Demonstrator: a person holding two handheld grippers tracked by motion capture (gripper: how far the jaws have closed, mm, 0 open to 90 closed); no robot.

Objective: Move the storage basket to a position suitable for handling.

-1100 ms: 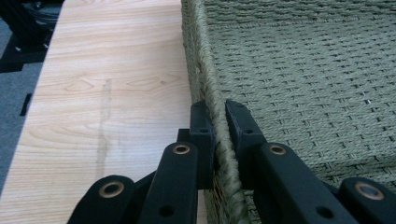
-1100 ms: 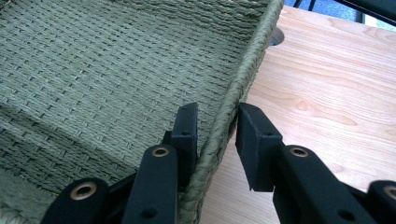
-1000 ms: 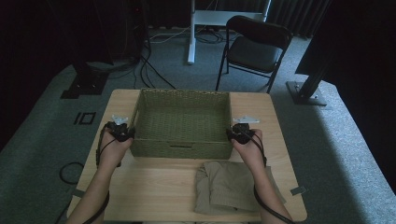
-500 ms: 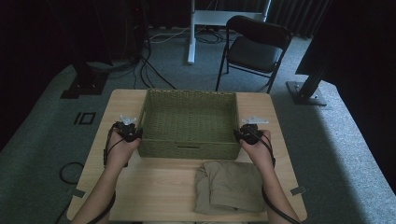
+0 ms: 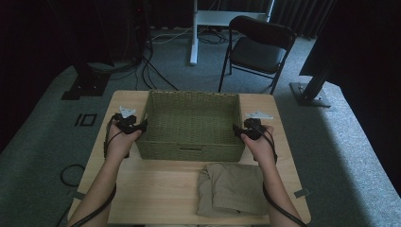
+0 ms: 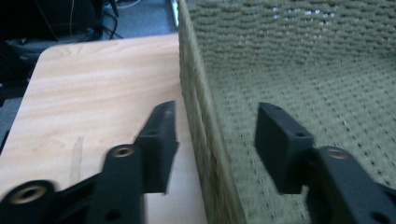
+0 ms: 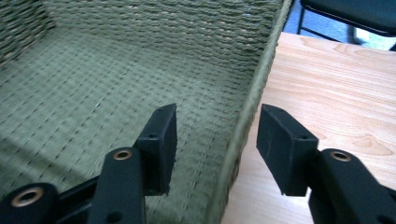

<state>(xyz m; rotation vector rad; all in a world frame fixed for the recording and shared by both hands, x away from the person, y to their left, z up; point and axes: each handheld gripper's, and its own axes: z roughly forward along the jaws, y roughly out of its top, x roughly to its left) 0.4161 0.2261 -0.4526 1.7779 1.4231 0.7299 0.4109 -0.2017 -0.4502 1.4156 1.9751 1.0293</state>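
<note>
With both grippers' jaws just opening, the left gripper and right gripper straddle the basket walls released, so back straight off without snagging the weave.

A light wooden table with rounded corners stands on grey carpet, its grain running left to right. Sitting directly on it, across the far half, is a green woven basket, rectangular and open-topped, with bare wood showing along its left and right walls. On the near side, right of centre, lies a folded beige cloth, its far edge just beside the basket's near wall and its near edge at the table's near rim.
</note>
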